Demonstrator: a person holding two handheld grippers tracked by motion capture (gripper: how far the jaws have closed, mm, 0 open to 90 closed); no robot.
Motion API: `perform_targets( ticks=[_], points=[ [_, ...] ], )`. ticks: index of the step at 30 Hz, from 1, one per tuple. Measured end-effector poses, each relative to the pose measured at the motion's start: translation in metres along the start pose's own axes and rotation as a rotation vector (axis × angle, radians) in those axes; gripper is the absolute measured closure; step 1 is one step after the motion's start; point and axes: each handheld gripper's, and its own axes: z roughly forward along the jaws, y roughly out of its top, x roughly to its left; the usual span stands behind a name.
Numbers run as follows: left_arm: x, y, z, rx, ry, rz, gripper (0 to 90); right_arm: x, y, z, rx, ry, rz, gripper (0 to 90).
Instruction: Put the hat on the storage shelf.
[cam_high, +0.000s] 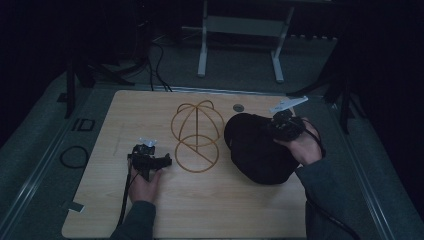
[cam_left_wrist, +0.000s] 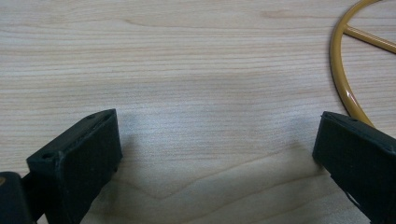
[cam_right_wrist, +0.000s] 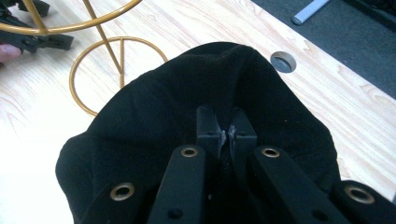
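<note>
Jaws of the left gripper (cam_left_wrist: 217, 154) stand spread wide with nothing between them, low over the bare wood of the counter (cam_left_wrist: 187, 56). From the left gripper view, a curve of the gold wire stand (cam_left_wrist: 343, 88) runs just beside the jaw on that view's right. In the high view, the left gripper (cam_high: 150, 159) sits at the counter's left-centre, held by the left hand (cam_high: 145, 187), just beside the round base ring of the wire stand (cam_high: 196, 137), which rises upright in the middle of the counter (cam_high: 150, 110).

Seen in the right gripper view, the right gripper (cam_right_wrist: 227, 128) has its jaws pressed together on a fold of the black cloth hat (cam_right_wrist: 154, 126), whose fabric bunches up around them. The hat (cam_high: 252, 150) lies on the counter's right half, just right of the stand, with the right hand (cam_high: 302, 145) and right gripper (cam_high: 286, 125) at its upper right edge. A small round grommet (cam_high: 238, 107) is set in the counter near the far edge, behind the hat.
</note>
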Motion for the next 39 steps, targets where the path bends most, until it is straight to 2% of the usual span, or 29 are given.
perform_targets(
  ticks=[10,18,39],
  points=[
    [0.000,0.000,0.000,0.000,0.000,0.001,0.7,-0.006,0.009,-0.009,0.002,-0.026,-0.026,86.7],
    [0.000,0.000,0.000,0.003,0.000,0.003,0.7,-0.006,0.017,-0.014,0.021,-0.040,-0.066,86.6],
    [0.000,0.000,0.000,0.002,0.000,0.003,0.7,-0.012,0.035,-0.030,0.043,-0.038,-0.161,86.6]
  ],
)
